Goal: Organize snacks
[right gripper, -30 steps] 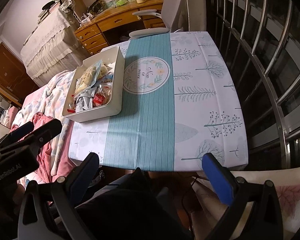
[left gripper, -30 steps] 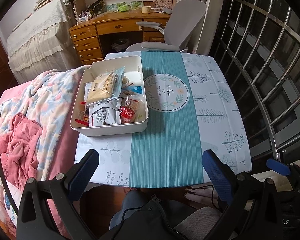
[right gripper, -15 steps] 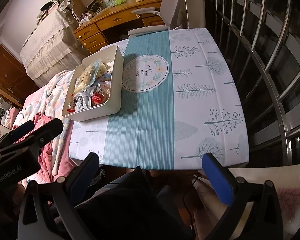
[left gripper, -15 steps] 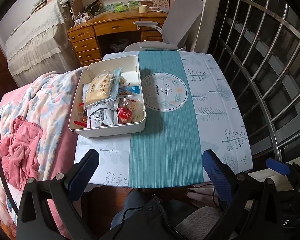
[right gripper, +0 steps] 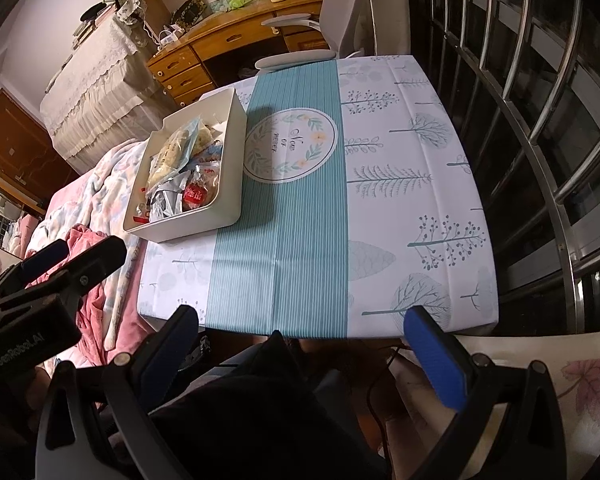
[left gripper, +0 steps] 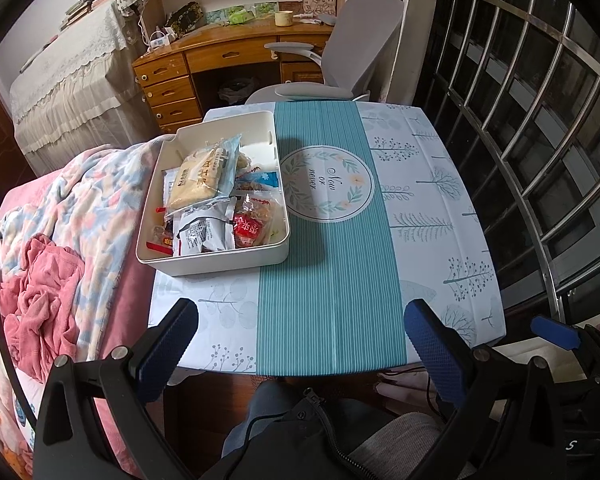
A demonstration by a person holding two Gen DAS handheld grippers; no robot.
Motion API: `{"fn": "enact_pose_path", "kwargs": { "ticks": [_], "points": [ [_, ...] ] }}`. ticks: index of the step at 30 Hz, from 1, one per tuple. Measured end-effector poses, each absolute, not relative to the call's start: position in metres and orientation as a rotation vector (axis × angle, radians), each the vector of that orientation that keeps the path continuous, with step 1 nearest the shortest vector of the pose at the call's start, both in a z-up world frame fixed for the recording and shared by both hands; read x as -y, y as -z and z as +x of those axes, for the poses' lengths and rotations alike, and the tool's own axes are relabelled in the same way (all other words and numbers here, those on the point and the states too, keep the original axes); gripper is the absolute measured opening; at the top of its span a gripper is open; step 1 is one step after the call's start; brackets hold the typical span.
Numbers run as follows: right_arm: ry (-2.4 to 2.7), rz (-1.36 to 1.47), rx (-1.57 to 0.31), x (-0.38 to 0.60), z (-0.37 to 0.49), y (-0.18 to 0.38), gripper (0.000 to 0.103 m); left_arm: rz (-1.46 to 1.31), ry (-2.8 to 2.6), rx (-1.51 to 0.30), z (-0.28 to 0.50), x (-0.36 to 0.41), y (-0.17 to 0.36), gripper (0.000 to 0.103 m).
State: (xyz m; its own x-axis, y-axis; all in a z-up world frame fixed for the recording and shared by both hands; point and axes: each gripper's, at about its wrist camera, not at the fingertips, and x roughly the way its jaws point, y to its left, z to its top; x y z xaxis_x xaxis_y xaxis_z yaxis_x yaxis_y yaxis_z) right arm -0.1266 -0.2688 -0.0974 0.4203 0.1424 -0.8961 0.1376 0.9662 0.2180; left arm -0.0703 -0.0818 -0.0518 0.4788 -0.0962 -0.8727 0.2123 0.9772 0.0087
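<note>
Both grippers spread wide, holding nothing: left gripper [left gripper: 300, 336] and right gripper [right gripper: 300, 334] hover off the table's [left gripper: 440, 240] near edge. Snacks [left gripper: 208, 204] are piled in the bin [left gripper: 220, 264] at the table's left side. Suggest approaching from above and pinching one top packet at a time.

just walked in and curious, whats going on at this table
A seated person holds a claw in each hand, tidying snacks. The left claw and right claw both hang open and empty near the table's near edge. The snack packets all sit in the white bin on the table's left side.
</note>
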Motion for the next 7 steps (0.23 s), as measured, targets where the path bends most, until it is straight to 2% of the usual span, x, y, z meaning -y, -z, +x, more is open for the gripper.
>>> {"fn": "enact_pose_path", "kwargs": {
  "ticks": [7],
  "points": [
    [-0.003,0.278,-1.142,0.2672,-0.1286,0.0981,0.103,0.121,0.188,-1.057,-0.0705,0.0836,0.0521,0.102]
  ]
}}
